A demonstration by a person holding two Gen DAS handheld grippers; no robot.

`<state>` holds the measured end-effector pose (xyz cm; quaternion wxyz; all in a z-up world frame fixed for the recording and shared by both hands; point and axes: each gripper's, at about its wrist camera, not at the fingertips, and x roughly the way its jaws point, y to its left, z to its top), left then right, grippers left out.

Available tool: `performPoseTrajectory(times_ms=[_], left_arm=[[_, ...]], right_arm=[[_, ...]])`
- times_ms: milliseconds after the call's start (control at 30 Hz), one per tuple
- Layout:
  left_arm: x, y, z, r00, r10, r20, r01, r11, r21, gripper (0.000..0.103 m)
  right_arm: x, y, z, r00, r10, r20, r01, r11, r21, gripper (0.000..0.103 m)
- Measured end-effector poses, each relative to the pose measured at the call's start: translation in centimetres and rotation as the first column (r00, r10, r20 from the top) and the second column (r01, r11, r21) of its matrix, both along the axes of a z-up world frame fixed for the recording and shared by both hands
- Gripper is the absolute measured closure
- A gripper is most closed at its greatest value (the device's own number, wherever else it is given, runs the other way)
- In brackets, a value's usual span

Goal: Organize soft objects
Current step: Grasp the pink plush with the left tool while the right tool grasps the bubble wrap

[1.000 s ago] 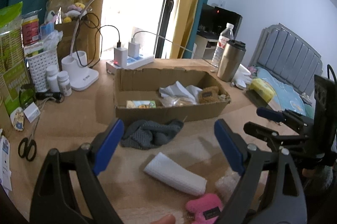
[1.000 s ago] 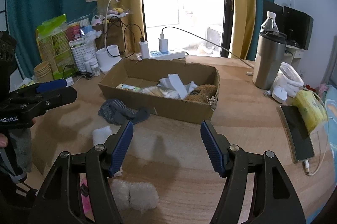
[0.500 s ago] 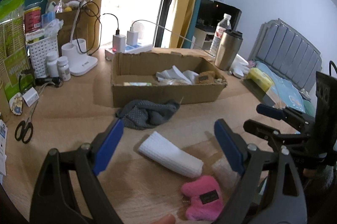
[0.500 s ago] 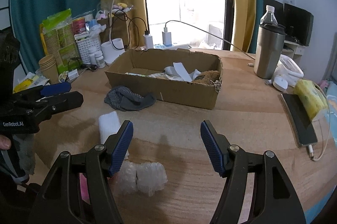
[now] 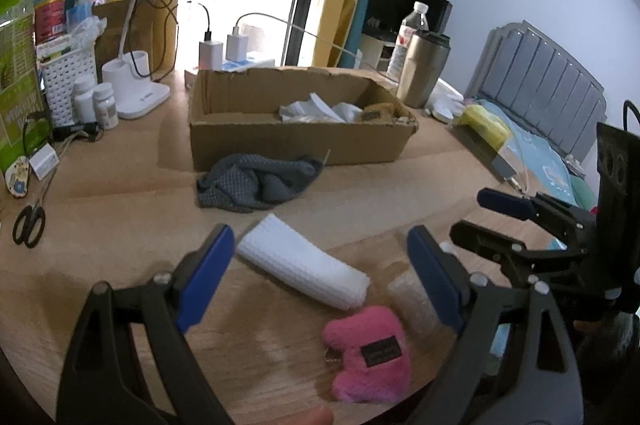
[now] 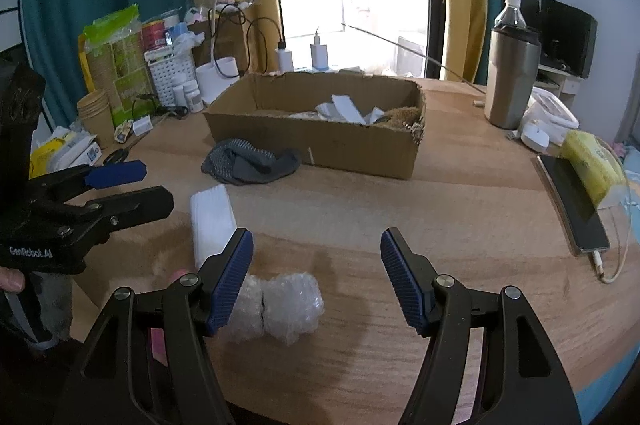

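Note:
A cardboard box (image 5: 296, 141) (image 6: 320, 141) holding white wrap and a brown plush stands mid-table. In front of it lies a grey cloth (image 5: 256, 181) (image 6: 248, 163). Nearer are a white foam roll (image 5: 304, 271) (image 6: 212, 221), a pink plush (image 5: 370, 351) and a bubble-wrap bundle (image 6: 280, 307). My left gripper (image 5: 320, 279) is open above the foam roll and pink plush, holding nothing. Open too, my right gripper (image 6: 316, 279) hovers over the bubble wrap, its left finger just at the bundle's edge. The pink plush is almost wholly hidden in the right wrist view.
A desk lamp (image 6: 224, 25), pill bottles (image 5: 96, 103), a white basket (image 5: 66, 81), scissors (image 5: 28, 223) and snack bags crowd the left. A steel tumbler (image 6: 512, 77), water bottle, yellow pack (image 6: 592, 161) and a phone (image 6: 576, 201) lie right. The table's front edge is close.
Both grippers have sunk toward the table and drawn nearer the items; the pink plush and bubble wrap now show more fully between the fingers. Neither gripper's opening changed.

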<state>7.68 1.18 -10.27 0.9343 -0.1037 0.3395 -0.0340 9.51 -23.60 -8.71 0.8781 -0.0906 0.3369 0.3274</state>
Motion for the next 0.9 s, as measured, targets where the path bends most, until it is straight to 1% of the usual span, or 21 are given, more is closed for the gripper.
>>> performPoseTrajectory(times_ms=[233,333,600,667,733,800,900], left_arm=[[-0.6,0.3,-1.0,1.0,0.005,-0.027,-0.005,1.0,0.0,0.014],[-0.9,0.4,-1.5,0.999,0.004,-0.045,-0.004,1.0,-0.001,0.014],[-1.1,0.1,-2.8,0.996,-0.014,-0.084,0.013,1.0,-0.003,0.014],[-1.1,-0.2,-2.9,0.995,-0.024,-0.093,0.024,1.0,-0.001,0.014],[-1.0,-0.7,-3.2,0.994,-0.038,-0.104,0.038,0.999,0.003,0.014],[-1.0,-1.2,-3.4,0.992,-0.051,-0.115,0.052,0.999,0.008,0.014],[-0.8,-2.0,-3.7,0.988,-0.072,-0.138,0.074,0.997,0.009,0.014]], right_arm=[[-0.7,0.8,-1.5,0.998,0.044,-0.048,-0.045,0.999,-0.019,0.033],[-1.1,1.3,-1.9,0.996,0.059,-0.059,-0.061,0.998,-0.029,0.029],[-1.2,2.1,-3.5,0.994,0.065,-0.088,-0.072,0.994,-0.086,0.029],[-1.2,2.0,-3.8,0.993,0.067,-0.098,-0.075,0.994,-0.083,0.029],[-1.1,1.7,-3.9,0.994,0.056,-0.098,-0.065,0.994,-0.087,0.031],[-0.9,1.4,-4.0,0.995,0.041,-0.091,-0.05,0.994,-0.094,0.04],[-0.6,0.6,-4.0,0.996,0.021,-0.091,-0.029,0.996,-0.09,0.041]])
